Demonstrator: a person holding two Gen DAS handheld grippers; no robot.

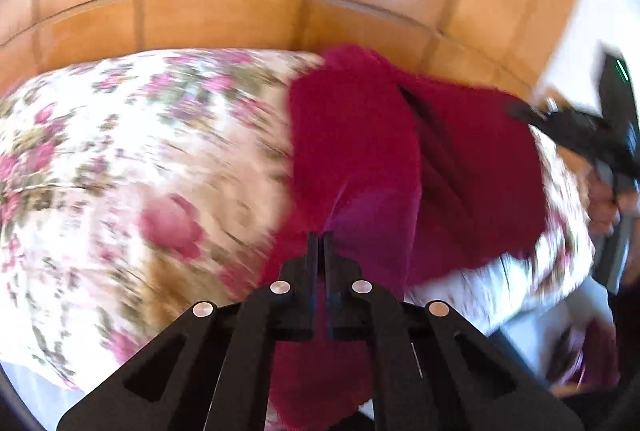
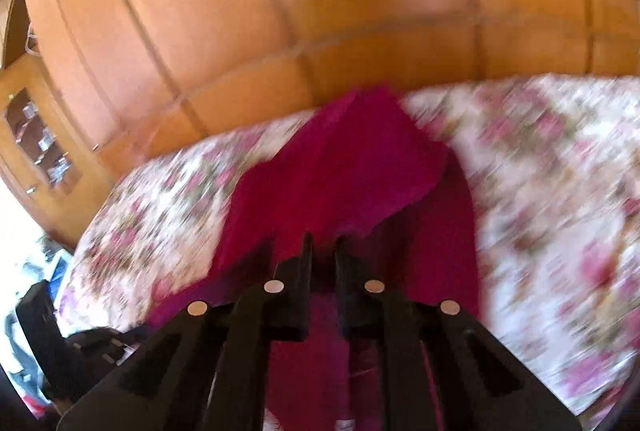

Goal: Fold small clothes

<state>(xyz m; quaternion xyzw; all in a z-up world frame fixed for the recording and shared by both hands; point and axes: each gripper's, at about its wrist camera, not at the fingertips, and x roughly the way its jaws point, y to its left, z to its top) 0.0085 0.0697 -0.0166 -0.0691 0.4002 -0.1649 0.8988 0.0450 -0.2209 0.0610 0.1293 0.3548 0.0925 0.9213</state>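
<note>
A magenta garment [image 1: 360, 151] hangs stretched above the flowered bedspread [image 1: 120, 151], blurred by motion. In the left wrist view my left gripper [image 1: 320, 237] is shut, its fingers pinched on the garment's near edge. At the far right, my right gripper [image 1: 516, 109] holds the garment's other end, with a hand [image 1: 604, 203] behind it. In the right wrist view my right gripper [image 2: 323, 241] is shut on a fold of the same garment [image 2: 340, 171], and cloth shows in the narrow gap. My left gripper [image 2: 128, 345] shows dark at the lower left.
A glossy wooden wardrobe [image 2: 280, 11] rises just beyond the bed's far edge. A small glass-fronted shelf unit [image 2: 40, 139] stands at the left. Loose clothes [image 2: 32, 271] lie beside the bed at the lower left. The bedspread [image 2: 560, 191] stretches to the right of the garment.
</note>
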